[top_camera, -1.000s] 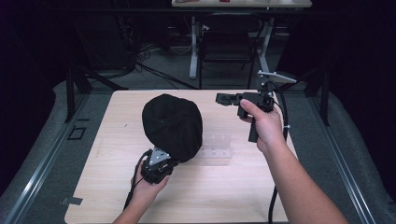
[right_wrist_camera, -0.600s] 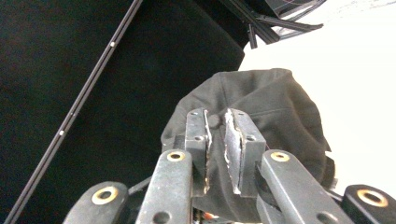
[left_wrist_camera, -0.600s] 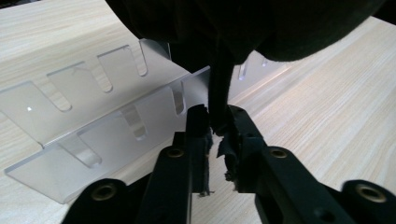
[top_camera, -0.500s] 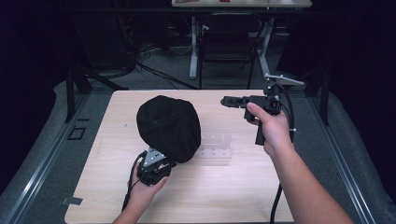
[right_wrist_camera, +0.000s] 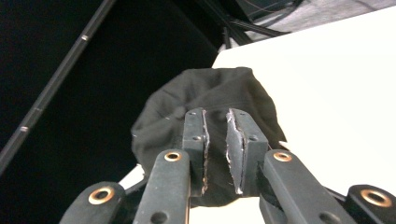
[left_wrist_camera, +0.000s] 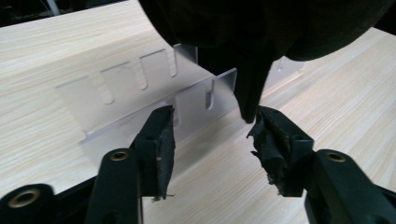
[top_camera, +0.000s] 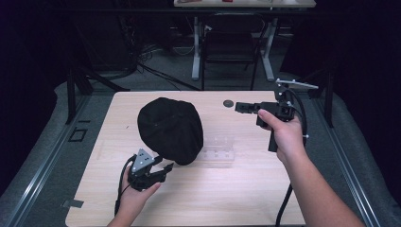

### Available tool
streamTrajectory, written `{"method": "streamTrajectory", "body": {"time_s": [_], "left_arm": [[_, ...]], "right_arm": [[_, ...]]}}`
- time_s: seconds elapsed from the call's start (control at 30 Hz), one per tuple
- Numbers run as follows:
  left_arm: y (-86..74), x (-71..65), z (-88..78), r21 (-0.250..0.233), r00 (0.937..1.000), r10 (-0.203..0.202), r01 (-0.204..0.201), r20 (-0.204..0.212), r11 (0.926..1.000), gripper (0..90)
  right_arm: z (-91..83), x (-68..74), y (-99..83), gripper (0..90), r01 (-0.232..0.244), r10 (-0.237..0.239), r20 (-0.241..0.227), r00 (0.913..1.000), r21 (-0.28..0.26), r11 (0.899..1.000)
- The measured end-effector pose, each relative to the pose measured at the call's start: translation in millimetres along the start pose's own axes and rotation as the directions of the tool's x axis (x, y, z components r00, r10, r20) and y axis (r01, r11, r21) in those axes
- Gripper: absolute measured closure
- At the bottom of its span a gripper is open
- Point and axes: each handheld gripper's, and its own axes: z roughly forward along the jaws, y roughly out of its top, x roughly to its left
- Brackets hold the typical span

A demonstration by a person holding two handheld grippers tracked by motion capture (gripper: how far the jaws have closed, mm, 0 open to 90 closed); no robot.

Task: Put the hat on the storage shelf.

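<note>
A black cap [top_camera: 170, 130] lies on the light wooden table [top_camera: 265, 198], left of centre, with its near edge over the left end of a clear acrylic stand [top_camera: 218, 150]. My left gripper [top_camera: 165, 170] is open just in front of the cap's near edge. In the left gripper view the left gripper [left_wrist_camera: 215, 140] holds nothing, and a tip of the cap [left_wrist_camera: 250, 88] hangs just ahead of its right pad [left_wrist_camera: 273, 144], over the acrylic stand [left_wrist_camera: 135, 88]. My right gripper [top_camera: 239, 107] is held above the table's right side, pointing left, with its jaws close together and empty. Past the right gripper [right_wrist_camera: 215, 149], the cap [right_wrist_camera: 210, 95] lies farther off.
A small dark round disc [top_camera: 228, 102] sits near the table's far edge. Beyond the table stand a chair [top_camera: 231, 42] and white desk legs [top_camera: 195, 52] on a grey floor. A cable [top_camera: 283, 208] trails from the right gripper along the forearm.
My right gripper has moved to the right, away from the cap. The left hand has drawn back slightly toward the near left. The cap has shifted a little to the left.
</note>
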Motion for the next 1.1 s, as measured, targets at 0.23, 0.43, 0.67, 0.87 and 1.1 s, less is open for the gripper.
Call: {"method": "streamTrajectory", "body": {"time_s": [0.23,0.43,0.67,0.87,1.1], "left_arm": [[-11.2,11.0,-16.2,0.002,0.9994,-0.031,0.031,-0.012,0.9995,45.2],[-27.7,23.5,-20.9,0.001,0.9963,-0.076,0.076,-0.041,0.9971,45.1],[-45.0,35.6,-20.2,0.028,0.9929,-0.11,0.111,-0.044,0.9934,45.4],[-49.1,39.7,-20.5,0.029,0.9901,-0.127,0.129,-0.06,0.9913,47.5],[-50.2,38.4,-19.0,0.041,0.991,-0.118,0.121,-0.063,0.9918,46.9]], "right_arm": [[-7.1,1.2,-9.5,76.0,0.073,-0.074,0.077,0.9943,0.011,0.997],[-7.9,-4.6,-27.6,75.2,0.127,-0.133,0.137,0.9816,0.049,0.991],[-5.0,-12.9,-51.4,73.6,0.184,-0.199,0.196,0.9602,0.089,0.979],[-0.7,-16.7,-70.4,70.6,0.25,-0.275,0.251,0.9282,0.127,0.96],[3.1,-27.4,-87.7,68.5,0.281,-0.307,0.276,0.9108,0.131,0.951]]}}
